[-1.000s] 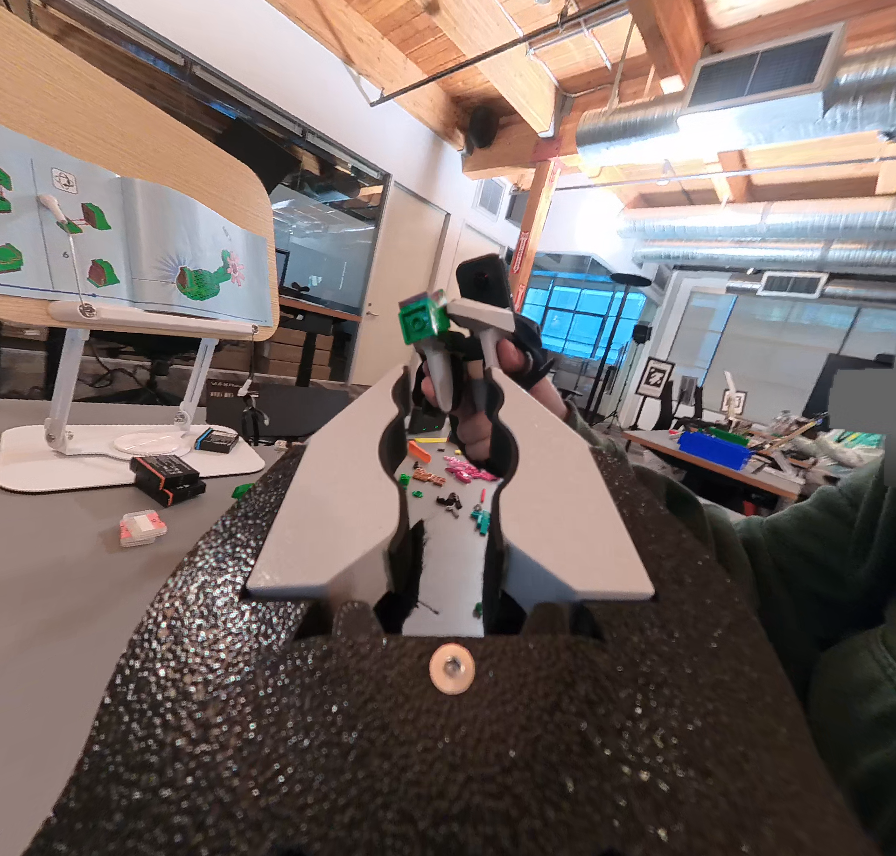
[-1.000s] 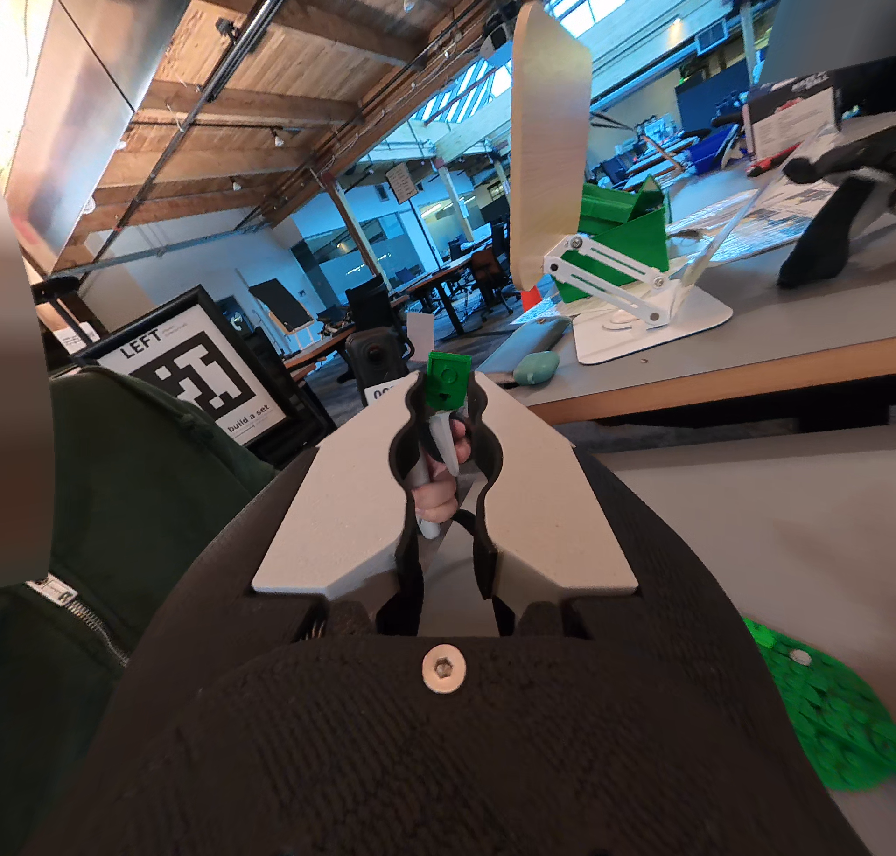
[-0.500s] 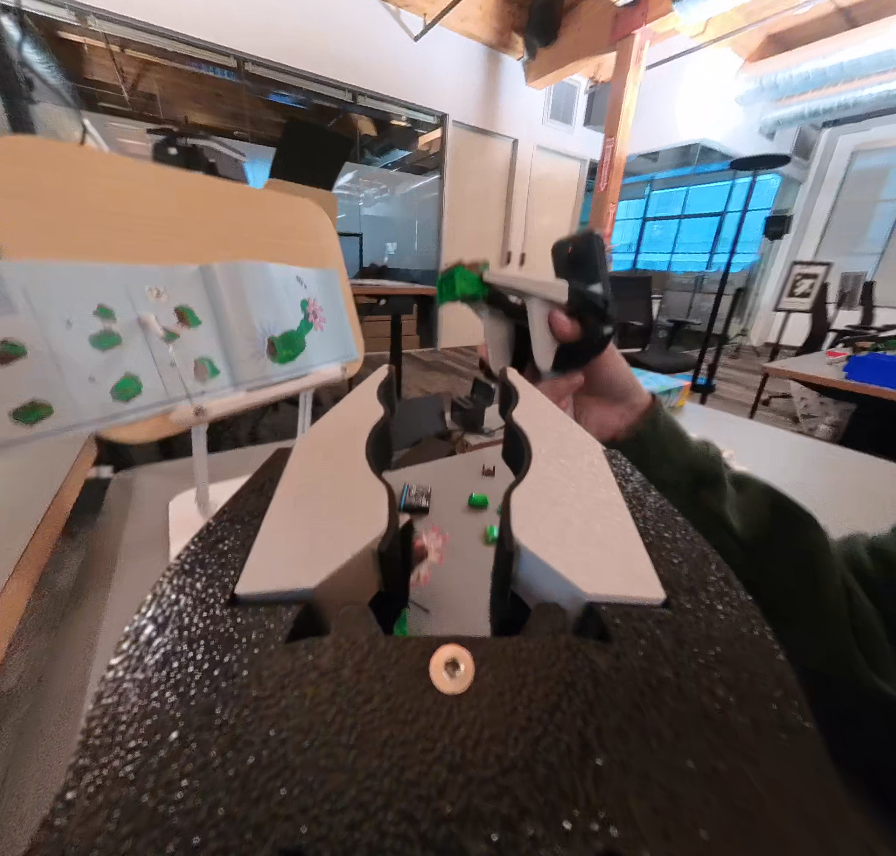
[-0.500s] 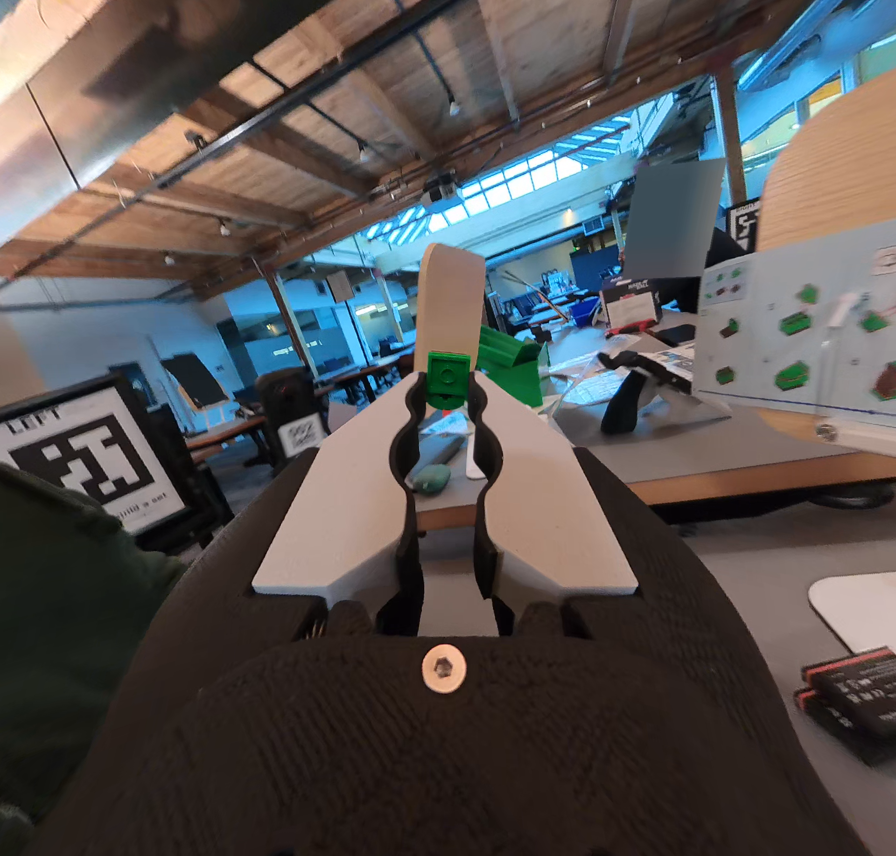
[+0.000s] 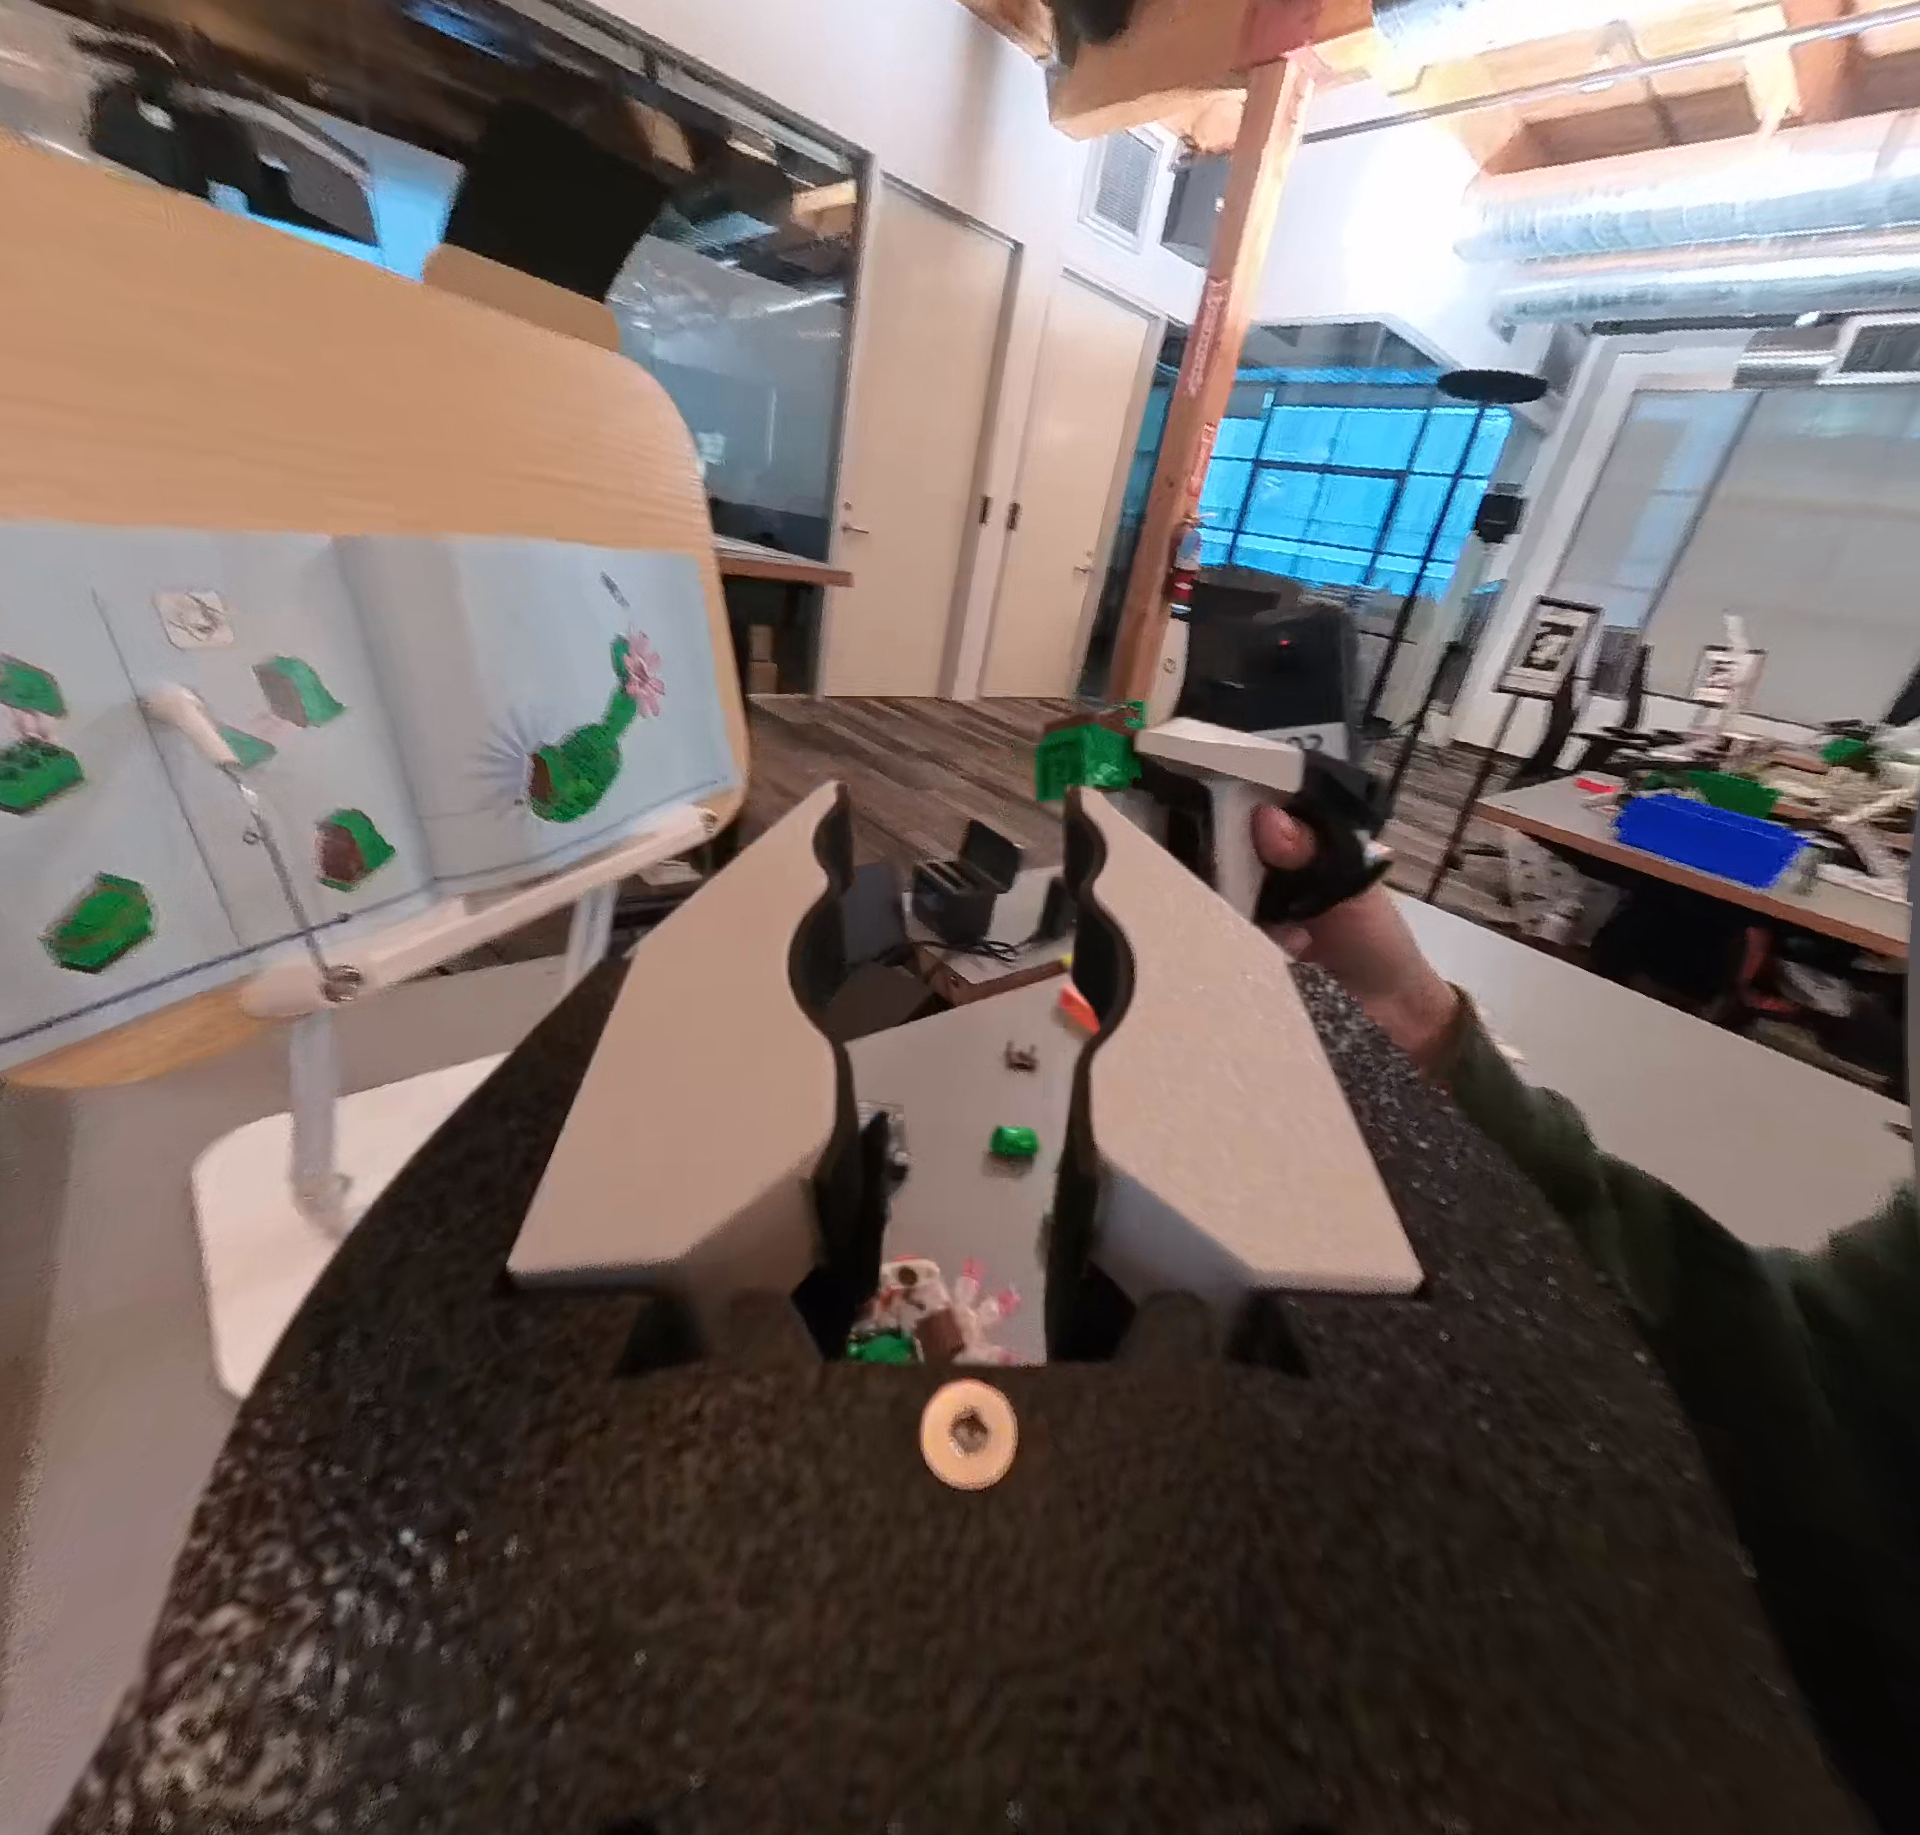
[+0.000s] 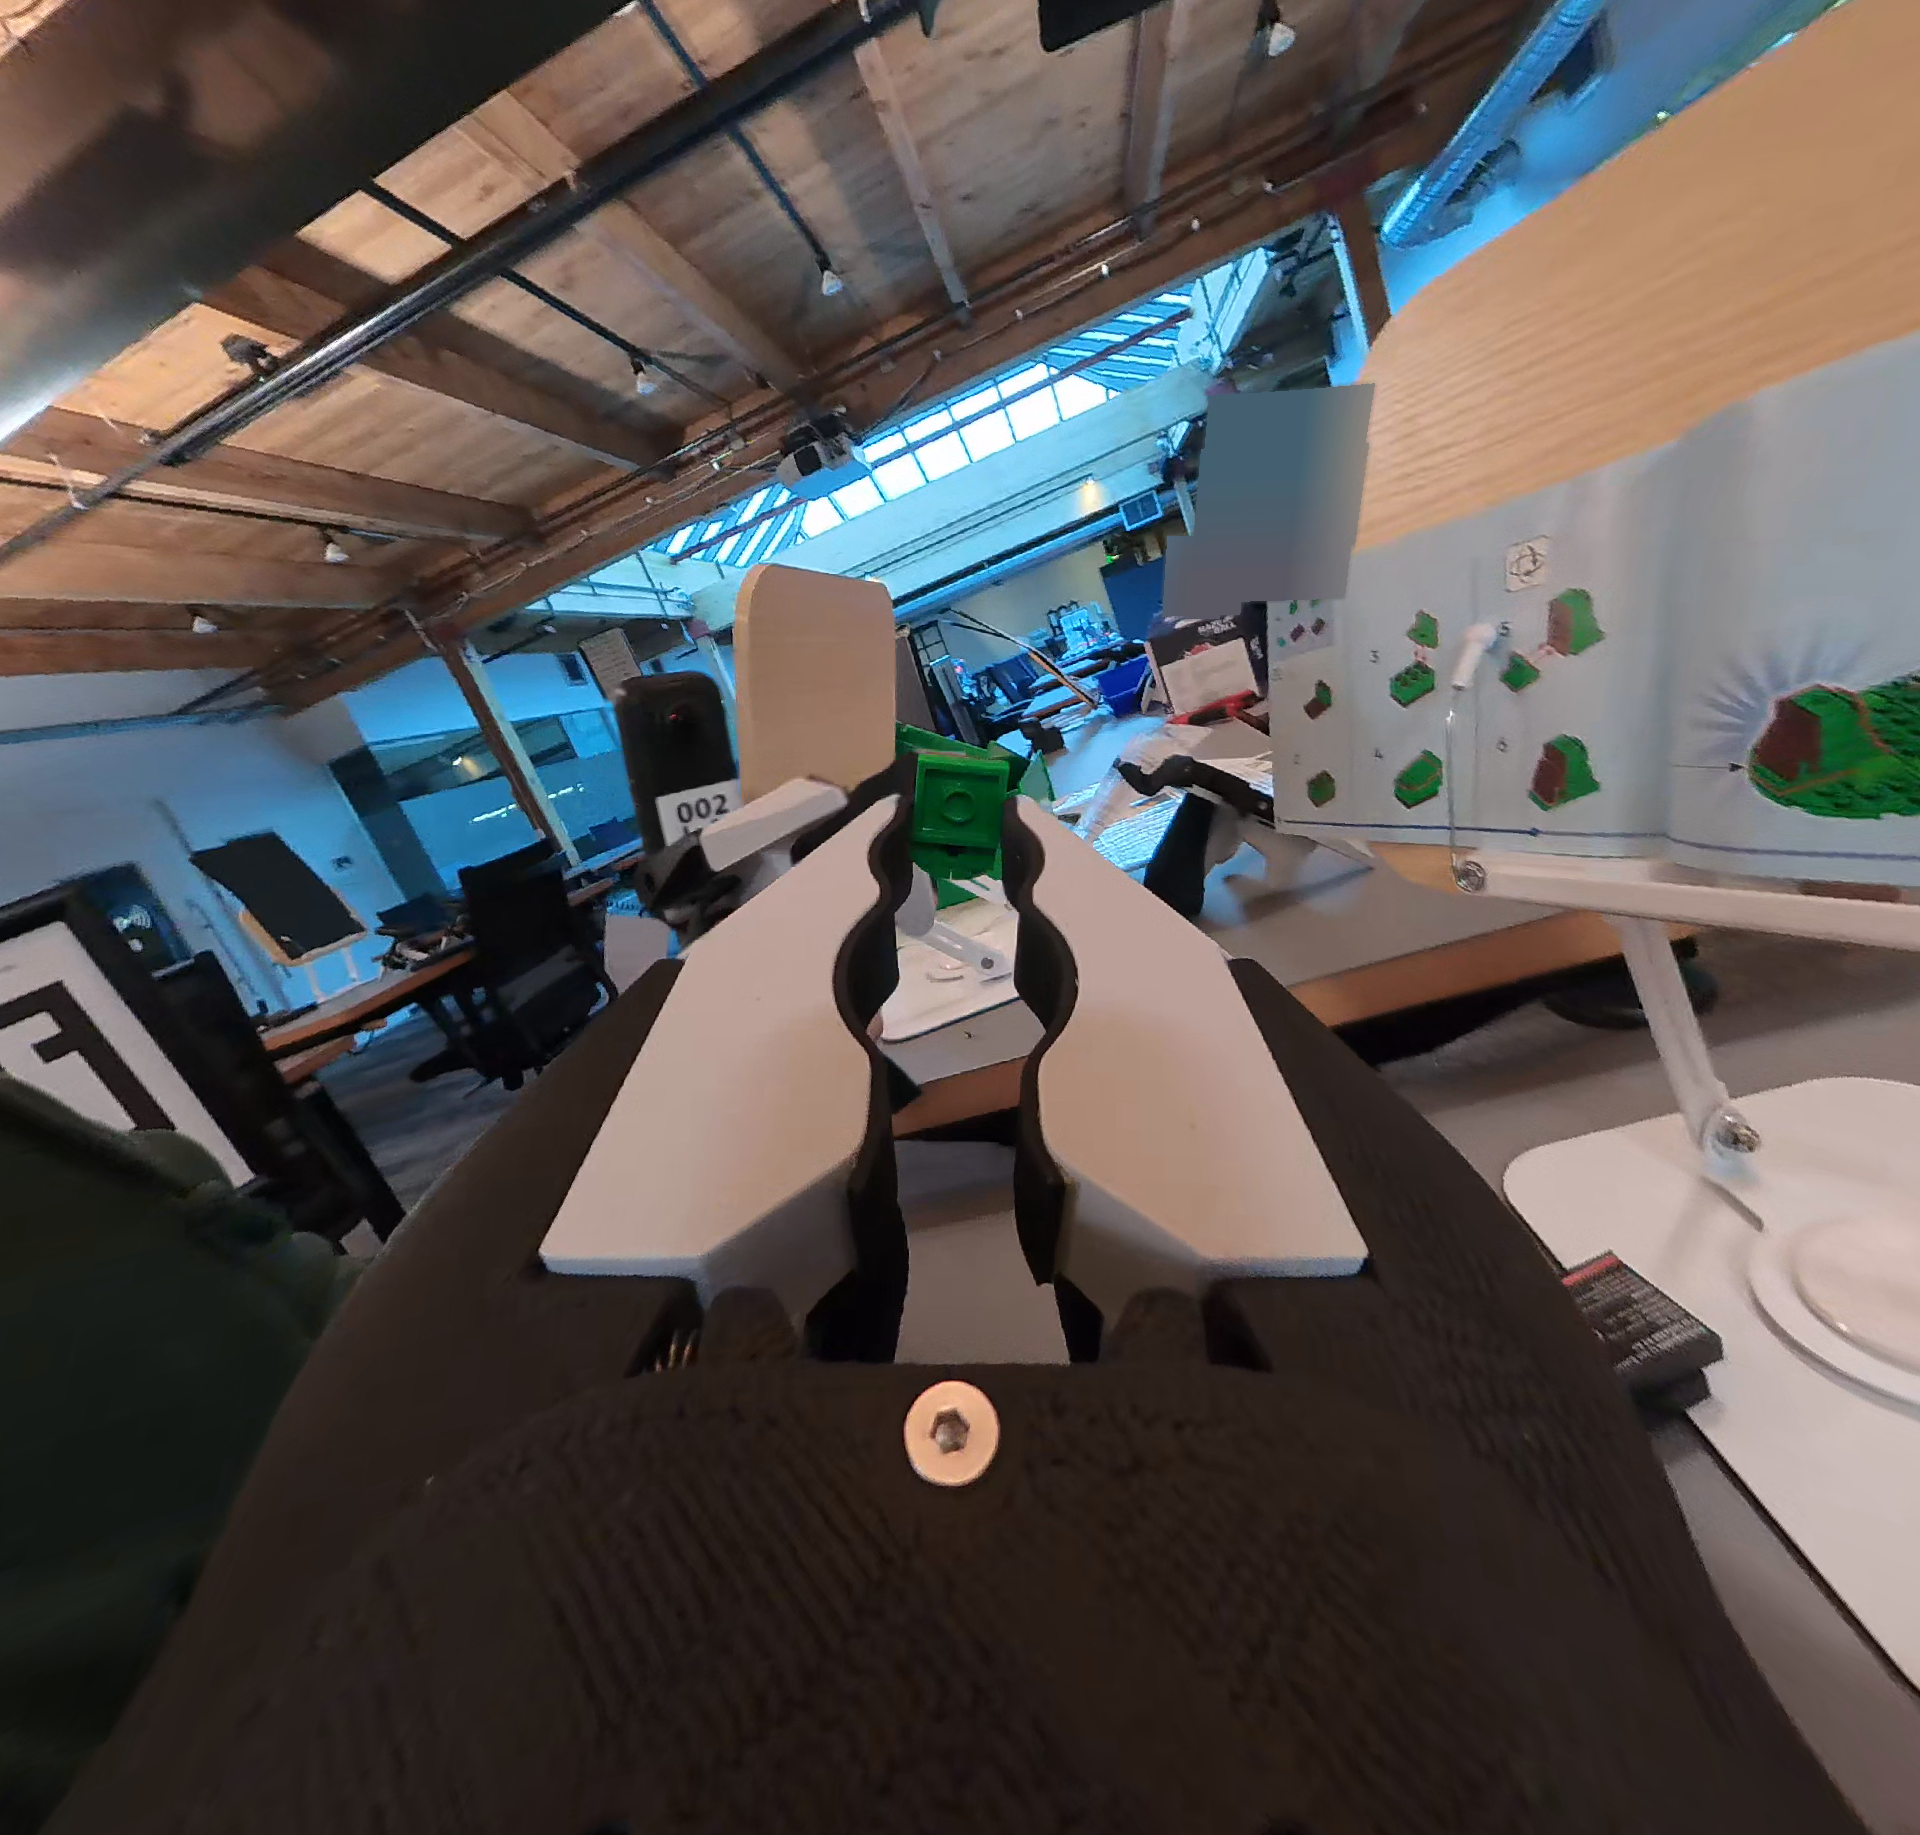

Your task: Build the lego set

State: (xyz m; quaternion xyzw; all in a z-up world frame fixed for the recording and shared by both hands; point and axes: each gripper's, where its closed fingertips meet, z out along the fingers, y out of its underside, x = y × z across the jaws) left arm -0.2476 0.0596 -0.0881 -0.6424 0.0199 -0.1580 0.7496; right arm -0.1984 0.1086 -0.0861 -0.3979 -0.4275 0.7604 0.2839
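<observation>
In the lower middle of the left wrist view, a grey tabletop (image 5: 935, 1089) shows between the fingers of the left claw (image 5: 951, 809). Small loose pieces lie on it: a green brick (image 5: 1013, 1142), a brown bit (image 5: 1022, 1056) and a pink and white pile (image 5: 940, 1307) near the bottom. At the left of the frame an open instruction book (image 5: 343, 725) leans on a wooden stand (image 5: 260, 414) with a white foot. The room behind has doors, blue windows, a wood post and more desks at the right.

The left claw is wide open and holds nothing. The right claw (image 6: 954, 811) is pinched tight on a green lego piece (image 6: 956, 814) at its tips, held up in the air. In the left wrist view that piece sits at the middle right, just above the left claw's right fingertip, with a hand (image 5: 1340, 912) on the grip behind it.

Half a second ago the book looked smaller and further off in the right wrist view; now it fills the right side. The green piece has stayed in the right claw, and the left claw has stayed open.
</observation>
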